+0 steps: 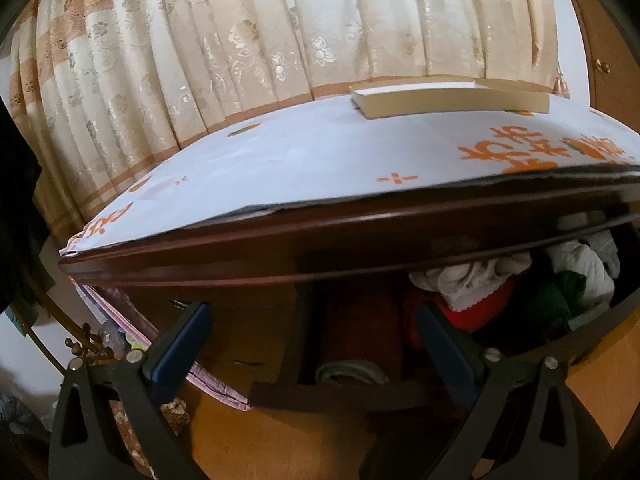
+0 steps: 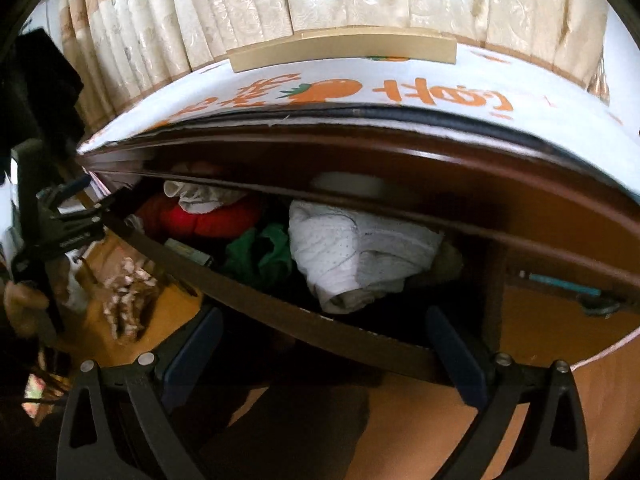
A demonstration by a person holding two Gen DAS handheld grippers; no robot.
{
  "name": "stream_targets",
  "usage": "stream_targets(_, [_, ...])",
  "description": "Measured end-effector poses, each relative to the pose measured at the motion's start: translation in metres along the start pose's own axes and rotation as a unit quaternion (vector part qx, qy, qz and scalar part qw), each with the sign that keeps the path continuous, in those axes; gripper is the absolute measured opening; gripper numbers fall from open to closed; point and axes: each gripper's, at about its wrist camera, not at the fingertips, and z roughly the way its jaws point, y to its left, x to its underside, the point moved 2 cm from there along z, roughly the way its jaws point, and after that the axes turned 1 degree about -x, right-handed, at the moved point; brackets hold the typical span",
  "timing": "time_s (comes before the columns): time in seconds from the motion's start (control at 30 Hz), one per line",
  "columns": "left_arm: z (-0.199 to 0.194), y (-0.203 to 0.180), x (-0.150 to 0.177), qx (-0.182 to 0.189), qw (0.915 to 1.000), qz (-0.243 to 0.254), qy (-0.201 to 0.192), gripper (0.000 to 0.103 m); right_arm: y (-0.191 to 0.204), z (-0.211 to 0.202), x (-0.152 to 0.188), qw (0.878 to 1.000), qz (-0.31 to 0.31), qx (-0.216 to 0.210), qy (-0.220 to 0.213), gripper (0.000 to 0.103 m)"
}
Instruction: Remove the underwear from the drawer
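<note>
The dresser drawer point(image 2: 280, 306) stands pulled open and is full of crumpled clothes. A white dotted garment point(image 2: 360, 252) lies in the middle, a green one point(image 2: 264, 254) to its left, and a red one point(image 2: 208, 218) with a small white piece point(image 2: 200, 196) on top further left. My right gripper point(image 2: 324, 352) is open just in front of the drawer's front rim, below the white garment, holding nothing. My left gripper point(image 1: 316, 344) is open and empty at the drawer's left end, with the small white piece point(image 1: 468, 280) and red garment point(image 1: 484, 312) up to its right. The left gripper point(image 2: 90, 200) also shows in the right wrist view.
White paper with orange print point(image 1: 320, 160) covers the dresser top, and a thick book point(image 1: 448, 100) lies on it against cream curtains point(image 1: 240, 40). The top's dark wooden edge point(image 2: 400, 160) overhangs the drawer. Wooden floor point(image 1: 260, 432) lies below, with clutter point(image 2: 124, 292) at the left.
</note>
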Motion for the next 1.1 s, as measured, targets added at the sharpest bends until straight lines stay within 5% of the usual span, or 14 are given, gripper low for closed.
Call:
stream_targets(0.87, [-0.050,0.008,0.063,0.026,0.9981,0.028,0.047,0.103,0.028,-0.035,0.059,0.994,0.044,-0.073,0.075,0.103])
stream_targets(1.1, [-0.050,0.018,0.076,0.051,0.9959,-0.010,0.074,0.103,0.032,-0.035,0.059,0.994,0.030,-0.071,0.082,0.103])
